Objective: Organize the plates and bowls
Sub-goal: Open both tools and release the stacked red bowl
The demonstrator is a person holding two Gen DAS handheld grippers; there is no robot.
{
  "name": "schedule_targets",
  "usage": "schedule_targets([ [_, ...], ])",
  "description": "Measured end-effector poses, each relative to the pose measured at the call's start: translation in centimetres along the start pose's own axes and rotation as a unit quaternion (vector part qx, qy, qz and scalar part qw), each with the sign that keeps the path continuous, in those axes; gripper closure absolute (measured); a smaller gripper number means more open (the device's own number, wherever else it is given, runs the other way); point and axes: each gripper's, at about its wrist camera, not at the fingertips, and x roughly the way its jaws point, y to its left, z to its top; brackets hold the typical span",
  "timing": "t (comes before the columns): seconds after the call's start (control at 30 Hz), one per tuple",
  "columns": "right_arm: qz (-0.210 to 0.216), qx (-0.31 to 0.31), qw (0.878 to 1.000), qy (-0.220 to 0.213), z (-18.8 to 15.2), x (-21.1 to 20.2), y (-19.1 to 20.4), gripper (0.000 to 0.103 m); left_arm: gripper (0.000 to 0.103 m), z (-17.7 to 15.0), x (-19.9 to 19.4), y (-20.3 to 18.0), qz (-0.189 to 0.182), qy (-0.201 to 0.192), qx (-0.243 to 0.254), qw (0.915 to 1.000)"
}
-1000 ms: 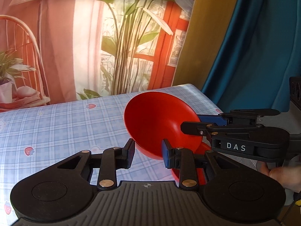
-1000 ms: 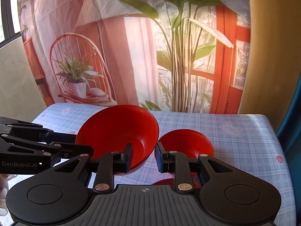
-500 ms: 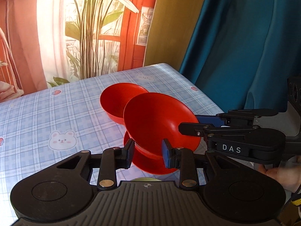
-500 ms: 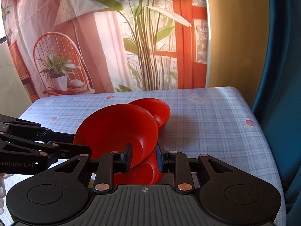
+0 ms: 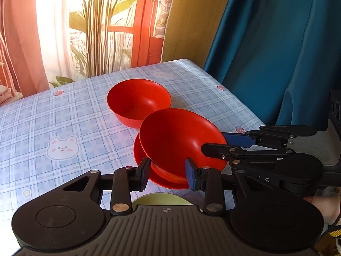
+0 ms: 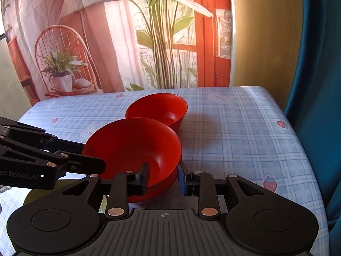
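Wide red plastic bowl [image 5: 181, 136] lowered onto a red dish [image 5: 142, 153], both tools opening.
We judge it light, stiff, slick; left tool [image 5: 168, 173] and right tool [image 6: 163, 178] straddle opposite rims, pads loosening.

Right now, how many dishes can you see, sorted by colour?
Red: 3 (small bowl, large bowl, shallow dish under the large bowl)
Green: 1 (green dish, mostly hidden)
Total: 4
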Motion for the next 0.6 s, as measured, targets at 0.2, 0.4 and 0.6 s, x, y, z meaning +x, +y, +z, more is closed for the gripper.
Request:
schedule_targets([
  [0.2, 0.001, 0.010, 1.000, -0.002, -0.3, -0.4, -0.6, 0.075, 0.056, 0.3, -0.3, 0.3, -0.012, 0.002, -0.010, 0.9999],
  [0.4, 0.000, 0.015, 1.000, -0.004, 0.1, -0.4, -1.2, 0.075, 0.056, 0.6, -0.6, 1.3, -0.017, -0.003, -0.026, 0.9995],
  [0.6, 0.005, 0.008, 1.000, -0.003, 2.2, 1.3, -1.4, 0.074, 0.056, 2.1, 0.1, 3.3, -0.007, -0.015, -0.059, 0.9981],
])
